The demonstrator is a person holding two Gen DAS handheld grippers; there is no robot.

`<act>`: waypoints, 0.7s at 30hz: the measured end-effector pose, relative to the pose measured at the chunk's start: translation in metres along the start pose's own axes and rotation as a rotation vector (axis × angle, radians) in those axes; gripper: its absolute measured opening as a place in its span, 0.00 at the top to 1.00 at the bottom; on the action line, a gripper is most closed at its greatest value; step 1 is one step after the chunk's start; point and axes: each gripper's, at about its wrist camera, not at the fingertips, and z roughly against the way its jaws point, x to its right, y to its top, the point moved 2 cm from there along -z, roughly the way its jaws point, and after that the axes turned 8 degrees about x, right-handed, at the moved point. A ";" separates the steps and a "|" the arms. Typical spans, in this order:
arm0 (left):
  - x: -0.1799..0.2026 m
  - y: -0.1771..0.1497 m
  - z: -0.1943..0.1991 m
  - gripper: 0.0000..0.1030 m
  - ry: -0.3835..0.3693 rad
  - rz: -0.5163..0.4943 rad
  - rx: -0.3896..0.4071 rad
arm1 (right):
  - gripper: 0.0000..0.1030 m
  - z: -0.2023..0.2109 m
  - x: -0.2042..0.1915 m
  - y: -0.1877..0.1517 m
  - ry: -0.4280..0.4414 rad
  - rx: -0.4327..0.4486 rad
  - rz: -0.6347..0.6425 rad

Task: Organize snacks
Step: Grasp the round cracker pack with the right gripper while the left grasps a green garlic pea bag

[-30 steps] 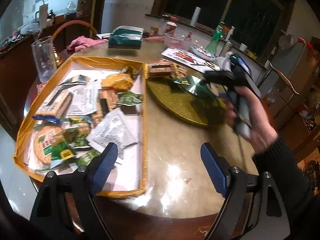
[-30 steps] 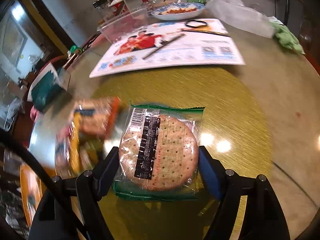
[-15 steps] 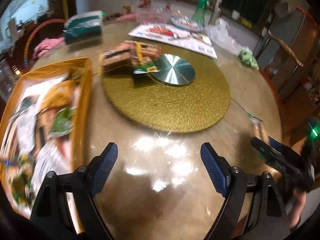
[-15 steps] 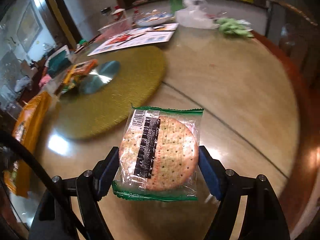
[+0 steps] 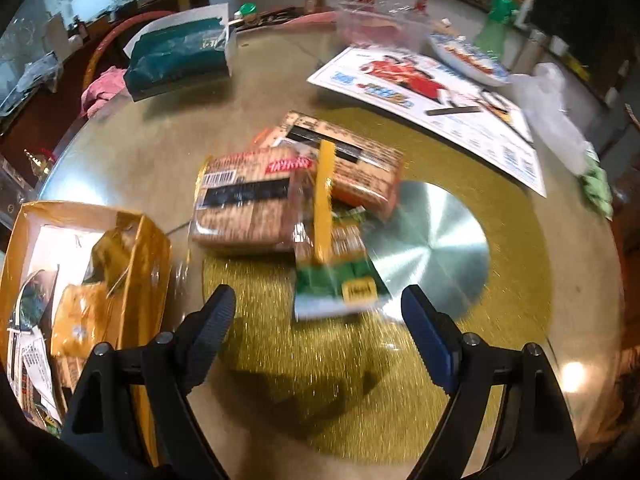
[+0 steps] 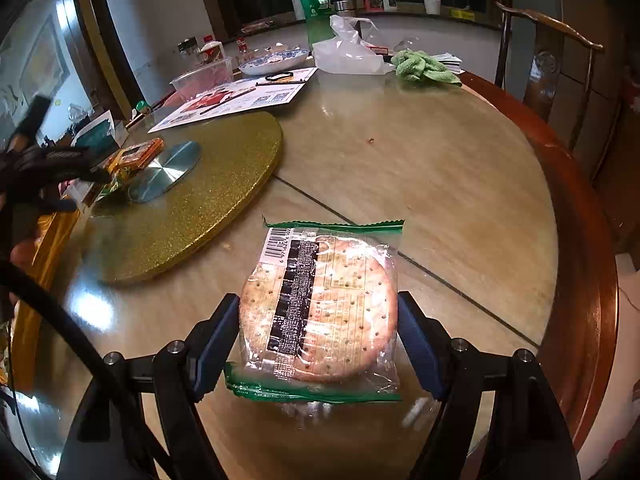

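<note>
My right gripper is shut on a round cracker in a clear wrapper with green edges, held just above the glass tabletop near its front right. My left gripper is open and empty over the gold turntable, just short of a green and yellow snack packet. Behind the packet lie a clear pack of biscuits and an orange biscuit pack. The snack pile also shows in the right wrist view, with the left gripper beside it.
An orange tray with several snack packets sits at the left. A printed poster, a blue plate, a plastic tub, a teal package, a white bag and a green cloth lie farther back. A wooden chair stands at the right.
My left gripper has swung from the tray toward the snack pile on the turntable and come close to it. My right gripper has carried the cracker off the turntable, down toward the table's front right.
</note>
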 end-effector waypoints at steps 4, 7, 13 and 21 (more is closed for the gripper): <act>0.002 0.003 -0.009 0.27 0.010 0.003 0.023 | 0.25 0.000 0.000 0.000 0.003 0.000 0.004; 0.003 -0.005 -0.020 0.47 0.002 -0.040 -0.035 | 0.25 0.000 -0.001 -0.001 -0.001 0.000 0.006; -0.006 -0.037 0.019 0.48 -0.044 -0.056 -0.024 | 0.25 -0.001 -0.002 -0.001 -0.003 0.001 0.009; -0.021 -0.171 0.098 0.48 -0.160 -0.191 -0.058 | 0.25 -0.002 -0.004 -0.001 -0.012 -0.002 0.024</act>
